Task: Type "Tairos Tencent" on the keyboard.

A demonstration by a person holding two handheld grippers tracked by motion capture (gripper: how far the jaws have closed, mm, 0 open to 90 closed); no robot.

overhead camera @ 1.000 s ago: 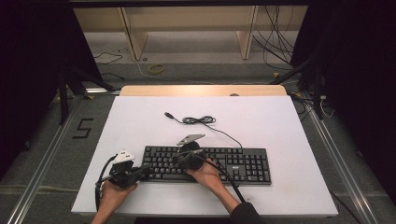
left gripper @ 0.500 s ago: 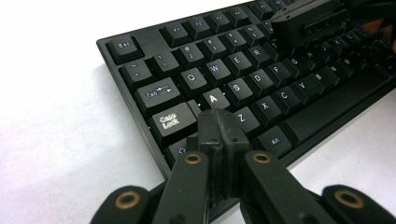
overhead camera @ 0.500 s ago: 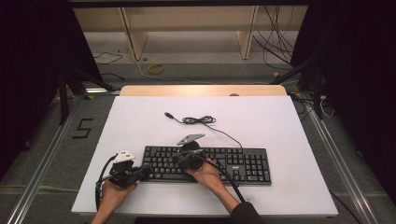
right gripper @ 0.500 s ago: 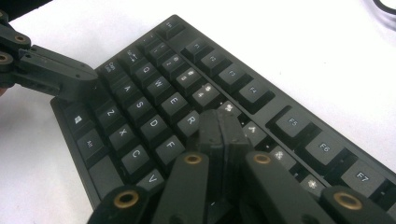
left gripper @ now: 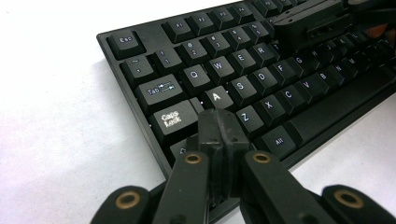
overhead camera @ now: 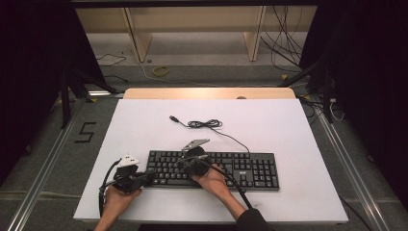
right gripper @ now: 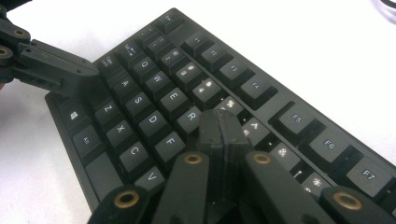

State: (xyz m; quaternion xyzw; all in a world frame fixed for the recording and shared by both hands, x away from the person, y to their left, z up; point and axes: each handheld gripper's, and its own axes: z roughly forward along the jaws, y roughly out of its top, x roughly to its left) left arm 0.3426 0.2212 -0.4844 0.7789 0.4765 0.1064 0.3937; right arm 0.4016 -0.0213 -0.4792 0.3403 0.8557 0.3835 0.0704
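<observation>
The left gripper (left gripper: 218, 122) hides the shift key on the keyboard (left gripper: 243, 88), whose right end the left gripper view cuts off, while the right gripper (right gripper: 223, 125) covers keys beside R, their legends blurred

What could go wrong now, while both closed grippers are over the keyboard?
1. The left gripper tip sits between Caps Lock, A and Shift, so it may press a neighbouring key.
2. The right gripper tip is wider than one key and could push two together.
3. The keyboard lies loose on the white table; a hard push may slide it.
</observation>
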